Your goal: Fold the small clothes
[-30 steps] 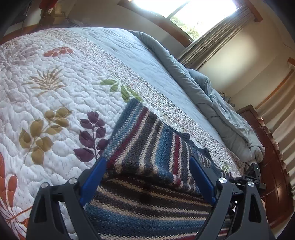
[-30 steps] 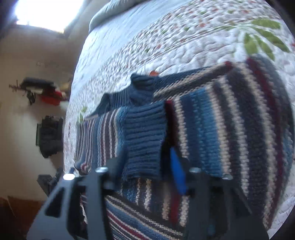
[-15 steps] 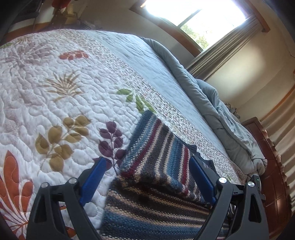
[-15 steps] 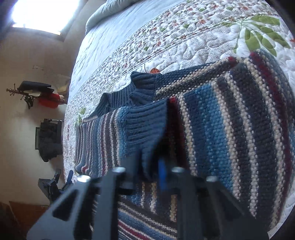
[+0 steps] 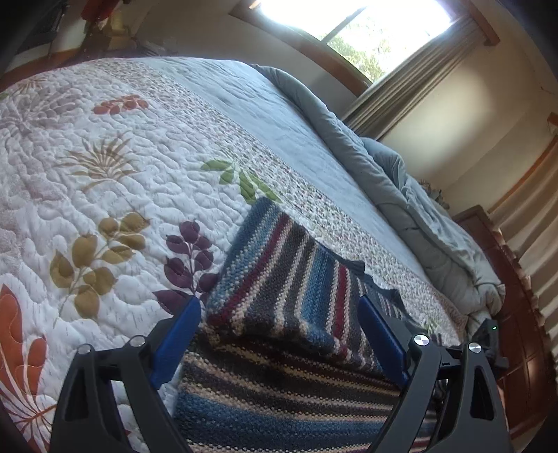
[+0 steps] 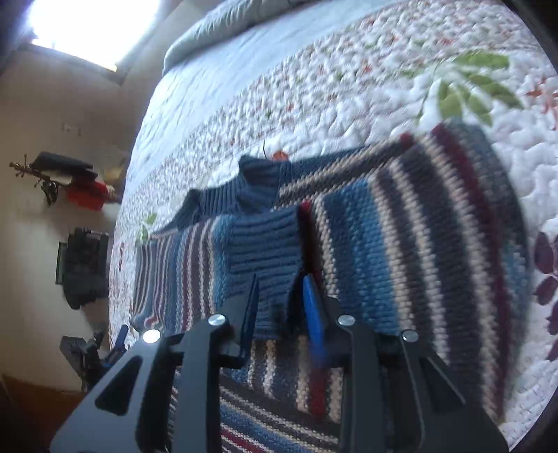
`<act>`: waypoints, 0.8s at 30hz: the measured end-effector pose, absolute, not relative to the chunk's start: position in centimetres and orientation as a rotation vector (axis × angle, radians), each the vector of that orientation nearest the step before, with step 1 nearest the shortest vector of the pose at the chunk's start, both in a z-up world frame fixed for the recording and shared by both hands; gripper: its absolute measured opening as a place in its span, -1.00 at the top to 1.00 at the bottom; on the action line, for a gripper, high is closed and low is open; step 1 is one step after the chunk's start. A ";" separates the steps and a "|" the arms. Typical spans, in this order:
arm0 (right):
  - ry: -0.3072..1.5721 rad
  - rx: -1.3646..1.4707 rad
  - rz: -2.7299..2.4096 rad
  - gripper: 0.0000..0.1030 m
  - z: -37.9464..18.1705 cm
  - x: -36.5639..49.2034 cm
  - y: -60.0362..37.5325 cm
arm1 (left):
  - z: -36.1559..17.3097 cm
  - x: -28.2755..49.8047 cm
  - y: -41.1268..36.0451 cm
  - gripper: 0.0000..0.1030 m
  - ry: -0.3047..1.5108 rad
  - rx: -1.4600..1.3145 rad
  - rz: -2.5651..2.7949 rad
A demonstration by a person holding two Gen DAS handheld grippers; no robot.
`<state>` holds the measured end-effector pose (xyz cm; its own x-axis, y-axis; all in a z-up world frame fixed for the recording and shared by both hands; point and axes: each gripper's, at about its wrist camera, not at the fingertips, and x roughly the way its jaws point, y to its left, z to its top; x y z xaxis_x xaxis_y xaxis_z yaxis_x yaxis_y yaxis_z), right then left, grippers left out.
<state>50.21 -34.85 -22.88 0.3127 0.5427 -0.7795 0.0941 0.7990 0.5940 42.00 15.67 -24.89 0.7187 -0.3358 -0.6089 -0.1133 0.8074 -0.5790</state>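
Striped knit sweater (image 5: 279, 296) lies on the floral quilt (image 5: 104, 156), partly folded: one striped sleeve laid across the body, its blue ribbed cuff (image 6: 268, 251) near the middle. Ribbed collar (image 6: 251, 188) points toward the far side of the bed in the right wrist view.

Right gripper (image 6: 279, 306) sits at the cuff's lower edge, blue-padded fingers (image 6: 312, 306) a narrow gap apart with the cuff hem between them; frame is blurred, so cannot tell if they actually pinch the knit or just flank it.

Left gripper (image 5: 279, 334) hovers low over the sweater's folded edge, jaws wide apart, nothing held; blue pads (image 5: 178, 334) straddle the striped fold, left pad just beside the sweater's edge over the quilt.

Farther out: grey comforter (image 5: 401, 195) bunched along the far side of the bed, sunlit window (image 5: 366, 31) with curtain (image 5: 401, 94), wooden dresser (image 5: 516, 313) at right.
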 end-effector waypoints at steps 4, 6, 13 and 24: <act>1.219 0.547 0.351 0.41 -22.5 49.5 -33.1 | -25.0 42.2 14.1 -0.78 0.798 -0.577 -0.145; 1.228 0.548 0.349 0.27 -23.1 49.6 -32.8 | -25.1 42.2 13.5 -0.78 0.810 -0.559 -0.155; 1.207 0.527 0.303 0.20 -22.9 47.9 -34.0 | -25.1 42.2 11.6 -0.78 0.863 -0.496 -0.161; 1.129 0.538 0.316 -0.22 -16.6 31.1 -37.2 | -22.9 34.2 6.1 -0.78 0.974 -0.311 -0.244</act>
<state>31.10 -37.19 -16.64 0.4032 0.4993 -0.7669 0.0279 0.8309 0.5557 34.17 6.09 -22.94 0.5402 -0.3399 -0.7698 0.0635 0.9287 -0.3654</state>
